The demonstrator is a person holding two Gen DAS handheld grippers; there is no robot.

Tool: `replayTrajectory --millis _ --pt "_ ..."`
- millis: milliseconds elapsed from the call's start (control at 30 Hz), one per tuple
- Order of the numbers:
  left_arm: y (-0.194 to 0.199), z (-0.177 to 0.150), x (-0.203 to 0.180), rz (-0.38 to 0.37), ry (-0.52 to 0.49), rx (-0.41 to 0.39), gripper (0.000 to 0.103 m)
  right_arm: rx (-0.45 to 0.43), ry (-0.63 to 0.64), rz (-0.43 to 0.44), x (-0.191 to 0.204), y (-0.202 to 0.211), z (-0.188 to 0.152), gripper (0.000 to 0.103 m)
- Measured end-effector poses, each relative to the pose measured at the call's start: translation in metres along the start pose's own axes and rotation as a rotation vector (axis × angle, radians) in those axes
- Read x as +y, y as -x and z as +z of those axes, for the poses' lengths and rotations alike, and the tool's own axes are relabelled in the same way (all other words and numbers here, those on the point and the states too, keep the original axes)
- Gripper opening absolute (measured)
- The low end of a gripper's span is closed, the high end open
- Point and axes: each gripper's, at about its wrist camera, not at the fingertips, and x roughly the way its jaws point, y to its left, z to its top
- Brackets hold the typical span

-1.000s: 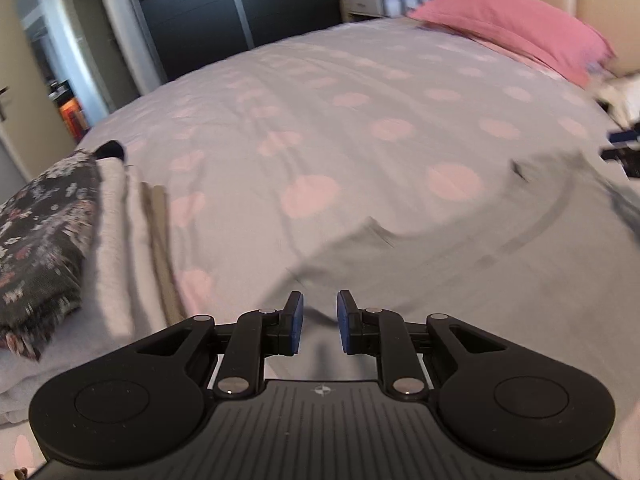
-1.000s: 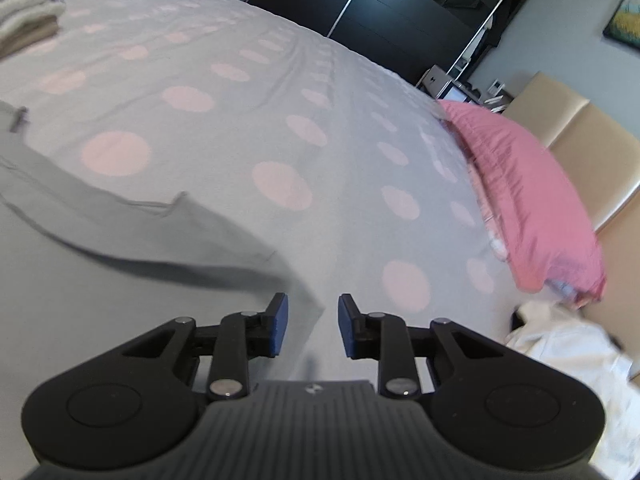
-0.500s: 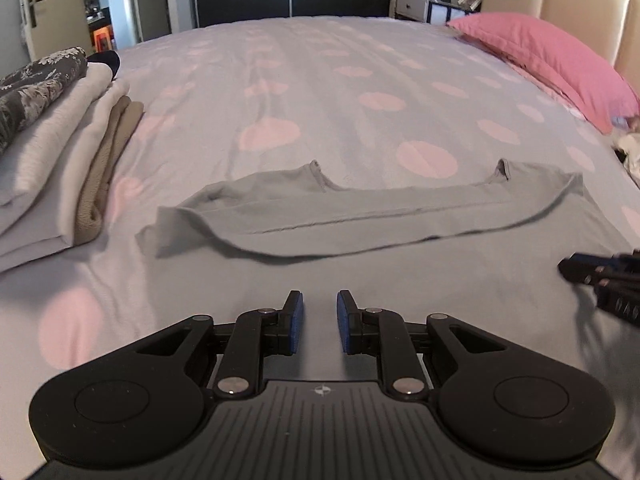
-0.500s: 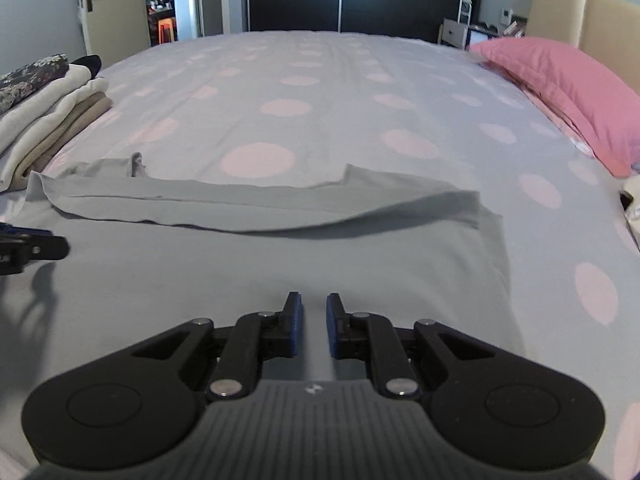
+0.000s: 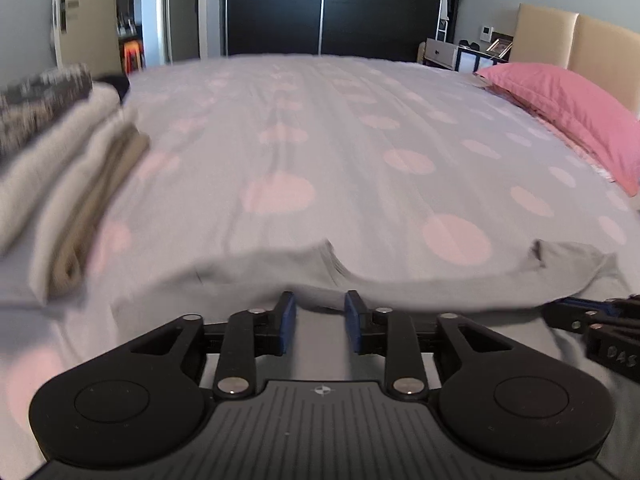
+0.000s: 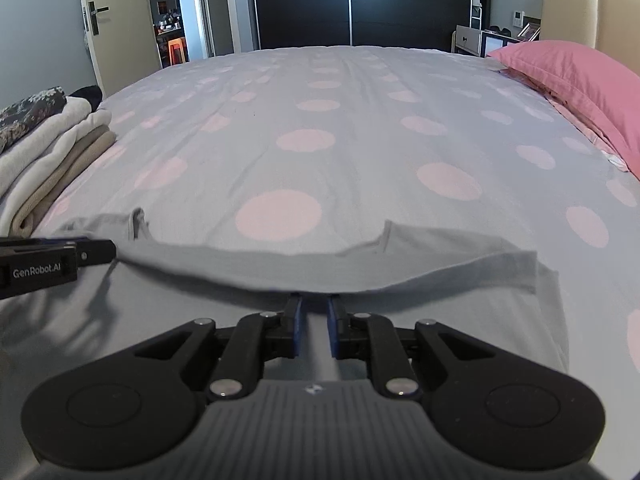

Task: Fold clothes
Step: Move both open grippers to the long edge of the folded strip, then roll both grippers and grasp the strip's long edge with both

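Lying across the lower middle of both frames on the bedspread, the grey T-shirt has its folded edge just ahead of the empty left gripper, jaws moderately apart, and right gripper, jaws narrow, so uneven pinching would likely skew the fold.

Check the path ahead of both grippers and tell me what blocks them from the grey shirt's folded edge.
Nothing visible does. The grey shirt lies flat on the bed, its folded edge right ahead of the left gripper and the right gripper. The stack of folded clothes sits off to the side.
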Motion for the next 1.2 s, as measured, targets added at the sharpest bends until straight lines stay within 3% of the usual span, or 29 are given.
replayTrajectory --millis 133,233,333,533,767,933,1067,1200 --pt "0.007 0.008 0.010 0.016 0.006 -0.017 0.032 -0.004 0.023 0.008 0.006 0.005 0.003 0.017" --pt "0.021 0.007 0.015 -0.004 0.004 -0.013 0.039 -0.010 0.039 0.025 0.011 0.016 0.000 0.017" --pt "0.039 0.002 0.015 -0.039 -0.036 -0.001 0.040 -0.001 0.076 0.029 0.016 0.032 -0.010 0.017" --pt "0.084 -0.020 0.001 -0.072 -0.196 0.010 0.041 0.048 0.196 0.050 0.030 0.070 -0.045 0.020" --pt "0.132 -0.058 -0.024 -0.076 -0.405 0.102 0.046 0.126 0.334 0.015 0.038 0.114 -0.085 0.030" --pt "0.149 -0.105 -0.034 0.002 -0.583 0.174 0.046 0.176 0.437 -0.073 0.026 0.136 -0.121 0.031" --pt "0.153 -0.125 -0.014 0.048 -0.522 0.274 0.046 0.222 0.388 -0.117 -0.003 0.150 -0.134 0.032" --pt "0.162 -0.139 0.000 0.126 -0.558 0.316 0.046 0.253 0.393 -0.154 -0.023 0.163 -0.144 0.033"
